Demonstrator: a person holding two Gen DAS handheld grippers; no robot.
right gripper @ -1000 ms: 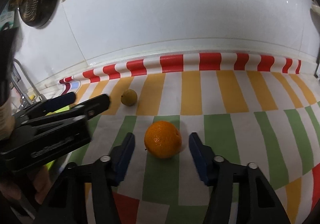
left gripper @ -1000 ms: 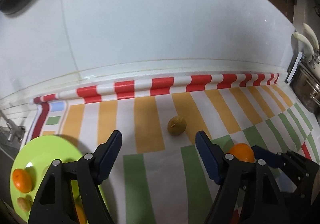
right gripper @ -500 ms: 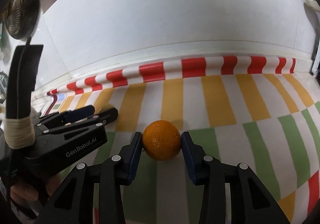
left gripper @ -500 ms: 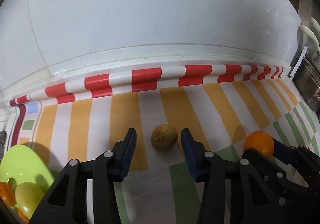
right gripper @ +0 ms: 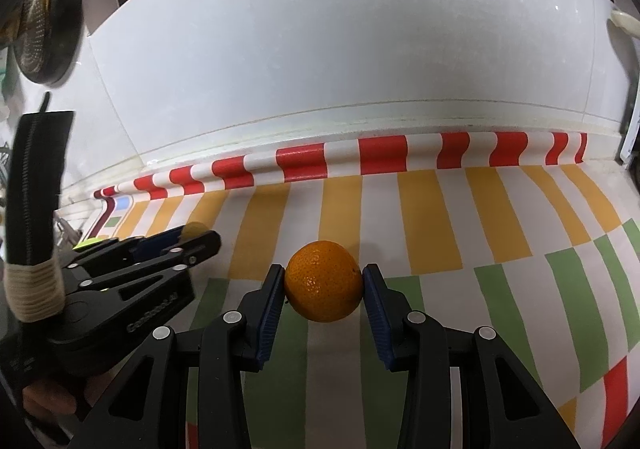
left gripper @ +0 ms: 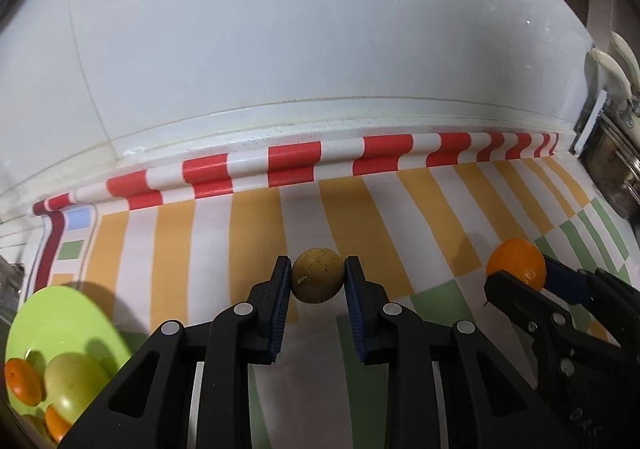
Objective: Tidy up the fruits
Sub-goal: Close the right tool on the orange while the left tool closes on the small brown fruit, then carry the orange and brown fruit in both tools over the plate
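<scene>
At the far left, near the table's edge, the green plate (left gripper: pixel 60 313) already carries a pale green fruit (left gripper: pixel 74 383) and orange pieces (left gripper: pixel 22 381); it reads as the place where the fruit is being gathered. To its right, the left tongs (left gripper: pixel 318 281) are clamped on the small brown fruit (left gripper: pixel 318 280), both pads pressed to its sides just above the striped cloth (left gripper: pixel 400 217). Farther right, the right tongs (right gripper: pixel 324 281) are clamped on the orange (right gripper: pixel 323 281), gripped across its widest part.

Both grips look centred, which suits round, smooth things that could squirt out if pinched off-axis. My judgement is that the step in hand is lifting and carrying both to the plate. Lift straight up before turning left, keeping the pressure steady. The left tongs are nearer the plate and should go first, so the two tools do not cross. Set each fruit down in a bare patch, low, and release only once it rests, lest it roll off the rim.
</scene>
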